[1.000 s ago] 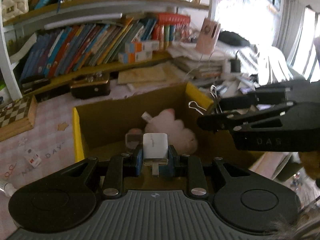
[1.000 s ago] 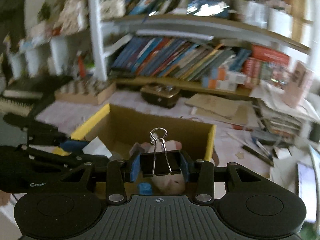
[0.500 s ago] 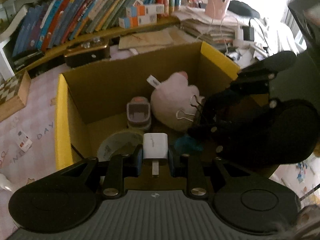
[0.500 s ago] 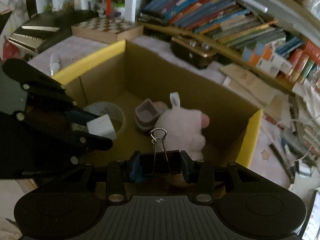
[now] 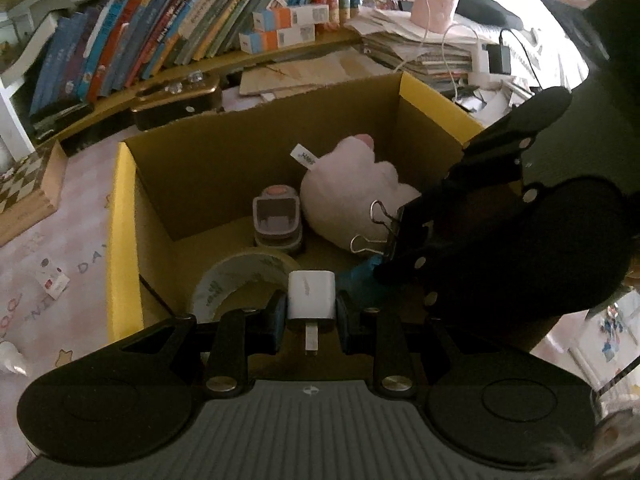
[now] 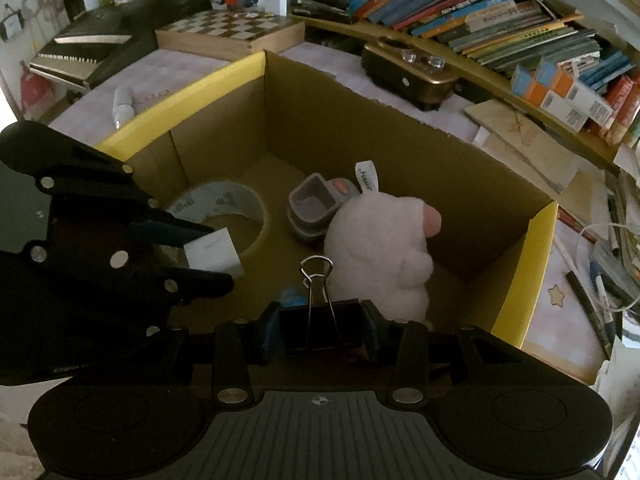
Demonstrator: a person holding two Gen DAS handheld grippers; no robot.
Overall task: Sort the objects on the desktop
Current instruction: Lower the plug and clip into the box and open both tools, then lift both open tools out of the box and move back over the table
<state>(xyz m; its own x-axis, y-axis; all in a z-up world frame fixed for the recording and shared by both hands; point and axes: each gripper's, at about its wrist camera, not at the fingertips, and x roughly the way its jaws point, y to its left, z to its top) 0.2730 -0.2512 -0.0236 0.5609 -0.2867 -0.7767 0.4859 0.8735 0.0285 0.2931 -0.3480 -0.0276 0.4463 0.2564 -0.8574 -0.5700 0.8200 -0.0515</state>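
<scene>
Desk (image 5: 68, 240): pink patterned cloth; it carries the box, a chessboard (image 6: 228, 32) and a dark case (image 6: 408, 76) by the bookshelf.
Shelf (image 5: 180, 40): a row of leaning books behind the box.
Box (image 6: 180, 116): open brown cardboard with yellow rims, standing on the desk; both grippers point down into it.
Plush (image 6: 380, 248): pale pink and round, with a white tag, lying on the box floor toward the right side in the right wrist view.
Tape (image 6: 224, 204): a wide roll lying flat on the box floor, left of the plush in the right wrist view.
Grey device (image 6: 320, 204): small, with an orange button; it sits between the tape and the plush, touching the plush.
Left gripper (image 5: 312, 312): jaws drawn close together, pinching the charger; it hangs over the near left part of the box, above the tape.
Charger (image 5: 311, 296): a small white plug block held between the left pads, its prong pointing back toward the camera.
Right gripper (image 6: 322, 330): jaws narrowly apart, clamped on the clip; it hangs over the box just in front of the plush.
Clip (image 6: 318, 320): a black binder clip with wire handles pointing forward, gripped by its body, above the box floor.
</scene>
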